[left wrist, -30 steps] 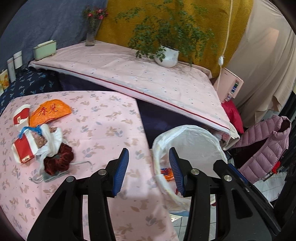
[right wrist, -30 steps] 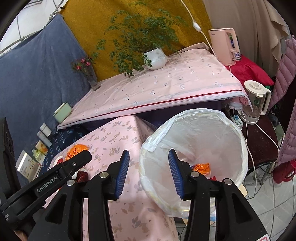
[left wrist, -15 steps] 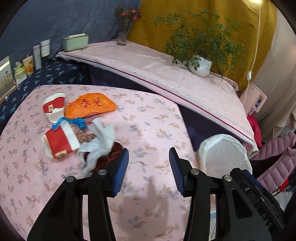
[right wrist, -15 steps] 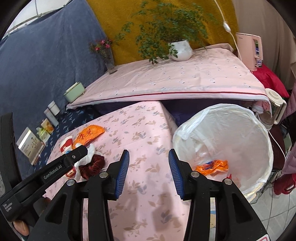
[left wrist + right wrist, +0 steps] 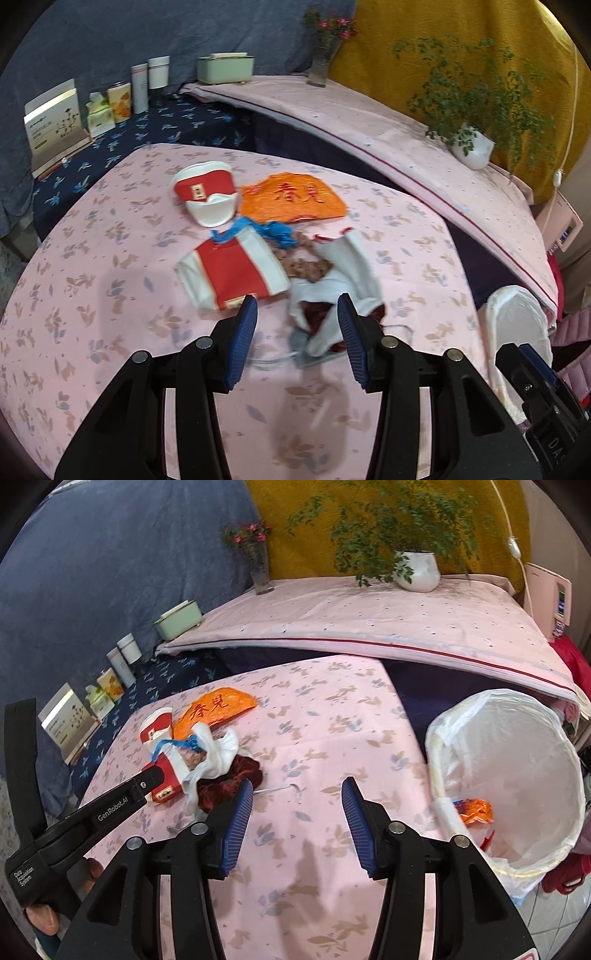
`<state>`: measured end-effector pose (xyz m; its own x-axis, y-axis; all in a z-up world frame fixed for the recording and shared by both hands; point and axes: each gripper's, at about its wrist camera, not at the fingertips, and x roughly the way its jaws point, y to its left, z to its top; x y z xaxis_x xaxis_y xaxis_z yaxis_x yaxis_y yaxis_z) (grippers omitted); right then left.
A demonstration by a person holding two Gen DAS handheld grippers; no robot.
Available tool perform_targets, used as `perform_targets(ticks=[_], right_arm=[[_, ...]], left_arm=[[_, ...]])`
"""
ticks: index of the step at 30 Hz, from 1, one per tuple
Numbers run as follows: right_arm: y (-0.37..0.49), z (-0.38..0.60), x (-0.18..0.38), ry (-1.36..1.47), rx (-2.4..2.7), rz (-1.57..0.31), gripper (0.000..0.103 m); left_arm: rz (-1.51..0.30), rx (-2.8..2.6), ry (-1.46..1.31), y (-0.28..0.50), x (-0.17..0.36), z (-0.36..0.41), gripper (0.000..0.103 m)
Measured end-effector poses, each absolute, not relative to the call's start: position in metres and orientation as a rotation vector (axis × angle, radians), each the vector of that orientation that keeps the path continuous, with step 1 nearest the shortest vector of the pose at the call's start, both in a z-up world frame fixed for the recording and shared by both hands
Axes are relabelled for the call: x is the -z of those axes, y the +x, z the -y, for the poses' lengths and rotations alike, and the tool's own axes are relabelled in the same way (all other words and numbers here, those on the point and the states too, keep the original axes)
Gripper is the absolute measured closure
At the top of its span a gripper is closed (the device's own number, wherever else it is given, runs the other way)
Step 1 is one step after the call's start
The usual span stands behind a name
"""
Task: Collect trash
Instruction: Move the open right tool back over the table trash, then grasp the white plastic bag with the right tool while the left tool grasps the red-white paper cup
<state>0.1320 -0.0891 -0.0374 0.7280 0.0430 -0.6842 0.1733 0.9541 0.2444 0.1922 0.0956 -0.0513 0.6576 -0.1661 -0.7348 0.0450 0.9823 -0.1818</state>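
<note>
Hovering over the near part of the tabletop (image 5: pixel 92 295), the left gripper (image 5: pixel 295 325) has its blue pads spread apart and grips nothing; a white crumpled wrapper (image 5: pixel 347 280) and a dark red scrunchie (image 5: pixel 317 314) lie between and just beyond the fingertips. The right gripper (image 5: pixel 297 812) is likewise spread wide and empty, above bare pink floral cloth nearer the right edge.

The trash forms one cluster toward the left edge of the tabletop:
- a red-and-white carton (image 5: pixel 231 275), flattened, with a blue string (image 5: pixel 258 230) across its far end;
- a red-and-white paper cup (image 5: pixel 207 195) on its side, just behind the carton;
- an orange wrapper (image 5: pixel 293 201) with red characters, beside the cup;
- brownish crumbs or scraps (image 5: pixel 303 264) between the carton and the white crumpled wrapper.

A bin lined with a white bag (image 5: pixel 517 775) stands off the right edge of the tabletop. One orange piece (image 5: pixel 476 810) lies inside it.
</note>
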Motion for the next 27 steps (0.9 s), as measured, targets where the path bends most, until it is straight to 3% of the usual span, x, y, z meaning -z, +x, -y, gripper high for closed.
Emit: perform_targets(ticks=[3,10,23,26,27], right_arm=[[0.142,0.075,0.041,0.288,0.058,-0.768,0.054],[0.166,0.047,0.047,0.268,0.027,-0.794,0.054],[0.213,0.015,0.065,0.258,0.006,-0.848,0.054],[0.221,0.009,0.069,0.250,0.004,-0.856,0.054],[0.224,0.008,0.071,0.249,0.003,-0.860,0.054]], left_arm=[[-0.854,0.080,-0.151,0.197,0.058,-0.112,0.049],[-0.886,0.028,-0.176,0.211,0.072,-0.147,0.040],[-0.969,0.043,-0.279,0.245,0.101,-0.175,0.041],[-0.986,0.056,-0.296,0.250,0.107,-0.175,0.048],[-0.994,0.065,-0.305,0.252,0.109,-0.176,0.055]])
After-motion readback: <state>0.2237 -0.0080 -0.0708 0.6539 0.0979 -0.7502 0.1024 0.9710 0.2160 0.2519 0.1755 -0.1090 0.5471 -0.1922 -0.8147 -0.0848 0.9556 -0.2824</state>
